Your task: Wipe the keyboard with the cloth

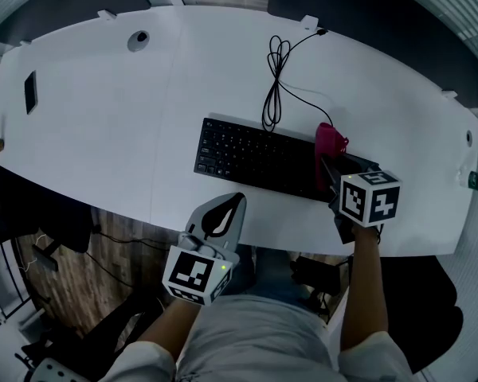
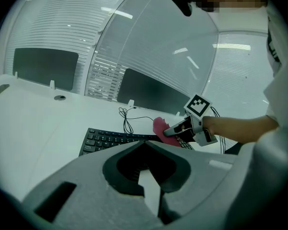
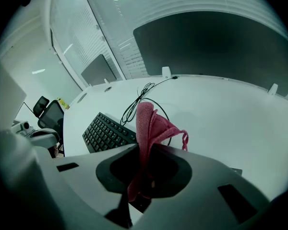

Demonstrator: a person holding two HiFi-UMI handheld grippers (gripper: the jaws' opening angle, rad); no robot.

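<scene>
Holds the left gripper nearest, low at the table's near edge, tips reaching just over that edge. Keeps its fingers pressed together tip to tip, with nothing between them. Stops short of the keyboard: near its front edge, not touching.

Grips the cloth in the right gripper, a little farther in and toward the table's right end. Clamps the fingers tight on the cloth's lower part, so the pink fold stands up and spills beyond the tips. Hovers over the keyboard's right end, cloth at or just above the last keys; cannot tell whether it touches.

Finds the keyboard black, flat, close to the near edge and roughly parallel to it, right of the table's middle.

Beyond the keyboard's far edge, shows a black cable bunched in long loops, then trailing off to the table's far edge.

Farthest out, shows a round grey grommet near the far edge on the left, and a dark flat slab toward the left end.
</scene>
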